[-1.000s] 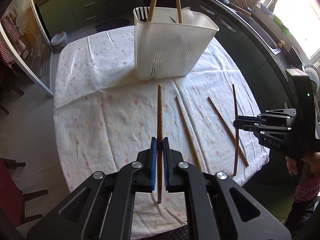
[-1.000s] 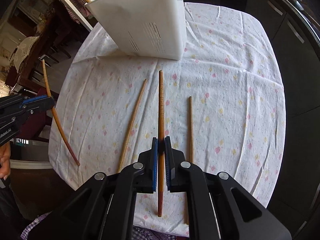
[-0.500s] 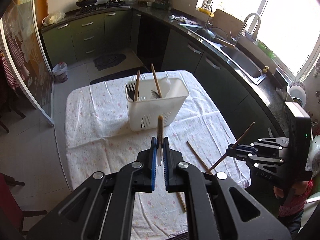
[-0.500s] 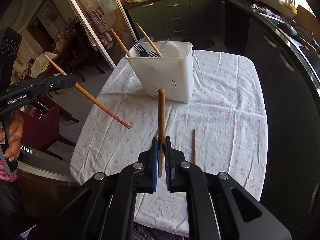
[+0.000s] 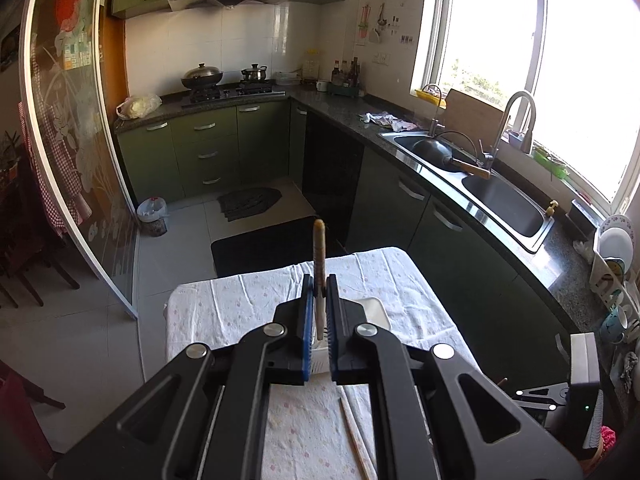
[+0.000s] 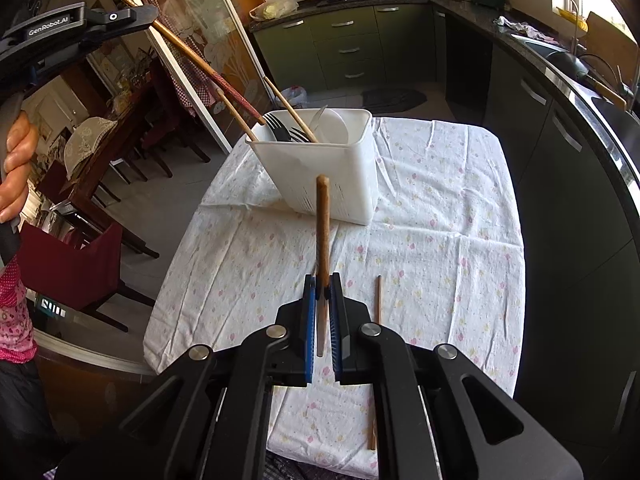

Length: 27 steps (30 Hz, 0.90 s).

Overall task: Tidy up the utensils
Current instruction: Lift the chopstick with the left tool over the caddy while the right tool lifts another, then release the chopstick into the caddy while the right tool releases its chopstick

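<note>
My left gripper is shut on a wooden chopstick that sticks up past its fingertips. It hides most of the white utensil holder below. In the right wrist view the left gripper is high at the upper left. Its chopstick slants down, the red end by the rim of the holder. That holder has black forks, a white spoon and two chopsticks in it. My right gripper is shut on another chopstick, above the table in front of the holder.
One loose chopstick lies on the flowered tablecloth, right of my right gripper. A person's hand grips the left tool. Dark chairs stand left of the table. Green cabinets and a sink counter run along the right.
Both grippers have risen from the table, each with its chopstick. The left one went higher and tipped up, so the holder is now low behind its fingers.
</note>
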Each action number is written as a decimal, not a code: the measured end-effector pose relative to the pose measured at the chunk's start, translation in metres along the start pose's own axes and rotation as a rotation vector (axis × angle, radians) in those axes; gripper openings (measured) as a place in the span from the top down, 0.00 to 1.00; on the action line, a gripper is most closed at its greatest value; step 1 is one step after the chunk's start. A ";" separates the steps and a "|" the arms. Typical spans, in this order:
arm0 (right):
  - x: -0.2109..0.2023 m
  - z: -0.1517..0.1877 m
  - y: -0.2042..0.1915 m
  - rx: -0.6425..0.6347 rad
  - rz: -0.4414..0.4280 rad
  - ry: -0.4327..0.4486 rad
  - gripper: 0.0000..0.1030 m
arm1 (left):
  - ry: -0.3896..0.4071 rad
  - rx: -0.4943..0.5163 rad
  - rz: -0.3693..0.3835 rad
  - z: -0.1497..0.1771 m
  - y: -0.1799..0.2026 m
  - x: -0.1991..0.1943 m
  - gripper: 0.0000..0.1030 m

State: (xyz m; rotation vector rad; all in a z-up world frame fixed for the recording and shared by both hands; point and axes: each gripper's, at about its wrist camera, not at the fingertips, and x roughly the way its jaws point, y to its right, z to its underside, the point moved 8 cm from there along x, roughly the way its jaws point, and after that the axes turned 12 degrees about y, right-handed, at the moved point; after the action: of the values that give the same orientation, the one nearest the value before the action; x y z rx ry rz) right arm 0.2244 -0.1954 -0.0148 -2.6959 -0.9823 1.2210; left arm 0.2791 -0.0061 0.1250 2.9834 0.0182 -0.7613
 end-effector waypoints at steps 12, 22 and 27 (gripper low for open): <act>-0.041 -0.093 -0.011 0.011 0.012 0.219 0.93 | -0.167 0.025 -0.028 0.056 -0.005 0.071 0.93; -0.028 -0.178 -0.008 0.040 0.097 0.399 0.93 | -0.095 0.040 0.009 0.043 -0.002 0.038 0.68; 0.030 -0.177 0.002 0.045 0.148 0.318 0.93 | -0.139 0.055 0.049 0.063 0.005 0.028 0.64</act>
State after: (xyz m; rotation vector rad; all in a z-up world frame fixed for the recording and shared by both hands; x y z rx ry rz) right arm 0.3617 -0.1400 0.0876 -2.8463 -0.7179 0.7813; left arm 0.2743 -0.0152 0.0569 2.9611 -0.0828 -0.9771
